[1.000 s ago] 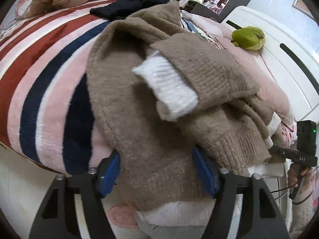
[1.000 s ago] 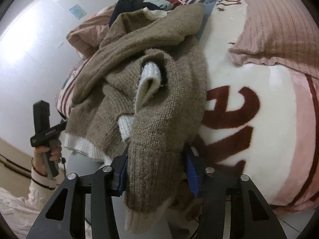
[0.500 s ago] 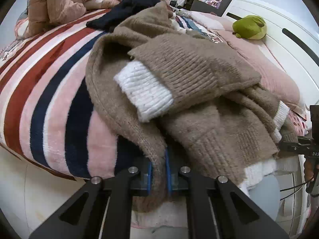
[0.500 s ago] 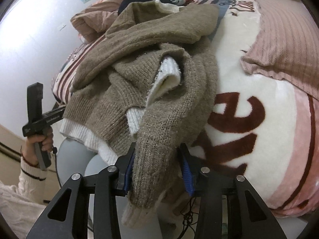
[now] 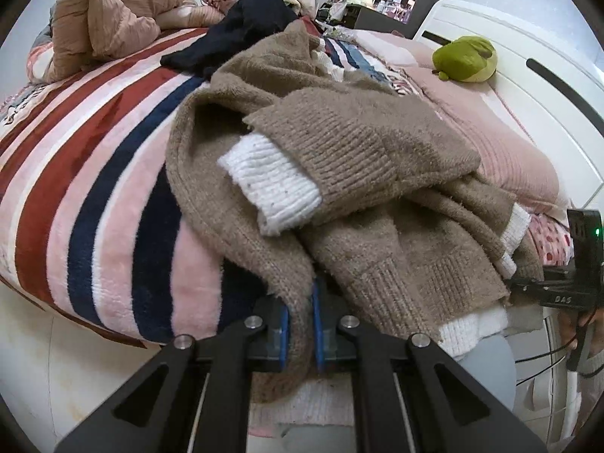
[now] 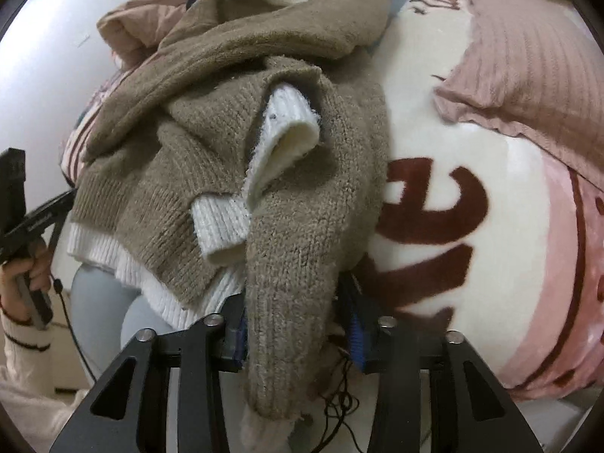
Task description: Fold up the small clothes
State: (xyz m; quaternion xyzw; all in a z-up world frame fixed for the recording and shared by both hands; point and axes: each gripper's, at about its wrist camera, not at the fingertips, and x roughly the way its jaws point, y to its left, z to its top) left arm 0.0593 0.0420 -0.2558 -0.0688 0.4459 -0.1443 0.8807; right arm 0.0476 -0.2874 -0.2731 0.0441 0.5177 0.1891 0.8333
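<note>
The folding is barely starting: the sweater [image 5: 377, 188] is lying crumpled at the edge of the bed [image 5: 94, 188], sleeves tangled, its white cuff [image 5: 271, 185] sticking out. The left gripper [image 5: 300, 330] is pinching a narrow fold of its hem with jaws nearly together. The right gripper [image 6: 298, 334] is closing its jaws around a hanging sleeve [image 6: 290, 302]. Spreading flat and all folds are looking left to do.

Counted on the bed

One brown sweater [image 5: 339, 158], one dark garment [image 5: 241, 34], one green plush toy [image 5: 466, 58], two grippers [image 5: 300, 326] [image 6: 298, 336].
</note>
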